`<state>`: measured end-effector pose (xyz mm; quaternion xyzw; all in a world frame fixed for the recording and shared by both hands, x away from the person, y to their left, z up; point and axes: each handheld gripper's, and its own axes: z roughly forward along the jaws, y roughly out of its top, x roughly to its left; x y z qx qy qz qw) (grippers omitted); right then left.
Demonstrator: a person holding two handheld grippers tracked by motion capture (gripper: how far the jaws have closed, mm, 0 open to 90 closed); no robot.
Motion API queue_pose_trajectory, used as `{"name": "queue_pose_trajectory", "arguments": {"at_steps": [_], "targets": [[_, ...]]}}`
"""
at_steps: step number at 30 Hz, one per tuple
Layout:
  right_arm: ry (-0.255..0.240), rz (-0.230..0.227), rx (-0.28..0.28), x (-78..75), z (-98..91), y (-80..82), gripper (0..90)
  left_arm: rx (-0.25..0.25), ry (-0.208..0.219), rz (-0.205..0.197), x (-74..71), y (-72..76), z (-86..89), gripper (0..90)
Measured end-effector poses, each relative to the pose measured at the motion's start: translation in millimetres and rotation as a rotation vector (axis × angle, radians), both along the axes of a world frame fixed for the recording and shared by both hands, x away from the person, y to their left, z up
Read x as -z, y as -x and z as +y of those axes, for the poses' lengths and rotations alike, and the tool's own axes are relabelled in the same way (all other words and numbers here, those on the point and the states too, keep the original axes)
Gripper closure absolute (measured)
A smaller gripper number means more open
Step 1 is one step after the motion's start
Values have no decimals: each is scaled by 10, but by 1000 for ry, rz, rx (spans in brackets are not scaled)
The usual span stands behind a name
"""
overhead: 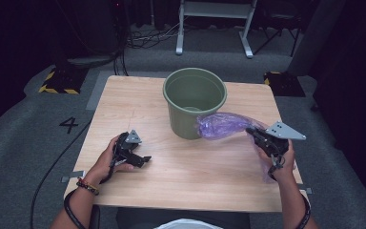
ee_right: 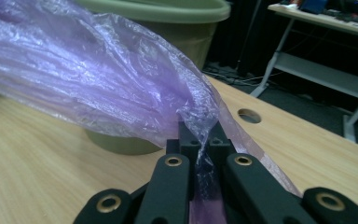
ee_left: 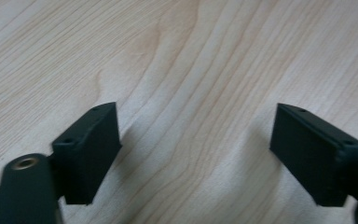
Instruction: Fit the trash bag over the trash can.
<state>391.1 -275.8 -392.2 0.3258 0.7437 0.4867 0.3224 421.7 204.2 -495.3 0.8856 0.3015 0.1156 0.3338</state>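
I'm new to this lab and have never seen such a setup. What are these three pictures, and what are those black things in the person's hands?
A person sits at a wooden table and holds a hand-held tool with two black jaws in each hand. The high view looks down from above. The other two pictures come from small cameras riding on each tool, looking along its jaws.

On the table stands a green bucket. The right gripper is shut on a thin purple plastic bag, held up beside the bucket. The left gripper is open, with nothing between its jaws, pointing down close above bare wood, as the left gripper view shows.
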Motion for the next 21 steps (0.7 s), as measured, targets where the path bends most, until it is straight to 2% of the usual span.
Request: {"name": "queue_pose_trajectory", "arguments": {"at_steps": [2, 4, 7, 9, 10, 11, 13, 17, 21], "targets": [[6, -13, 16, -36, -17, -5, 897, 3, 1, -10, -21, 10, -12, 162], [-3, -21, 29, -70, -32, -10, 897, 16, 26, -6, -55, 15, -11, 162], [-16, -42, 52, -121, -53, -14, 897, -3, 57, -23, -127, 16, 8, 164], [-24, -57, 69, -164, -66, -14, 898, -14, 110, -41, -220, 17, 54, 166], [-24, -57, 69, -164, -66, -14, 898, -14, 110, -41, -220, 17, 54, 164], [-24, -62, 78, -180, -72, -13, 897, -24, 111, -63, -258, 21, 64, 164], [-27, -74, 89, -215, -98, -6, 897, -35, 142, -71, -327, 21, 87, 163], [-45, -92, 125, -286, -184, 13, 898, -49, 139, -115, -445, 24, 100, 158], [-49, -106, 159, -342, -275, 33, 898, -52, 163, -140, -527, 32, 112, 159]]}}
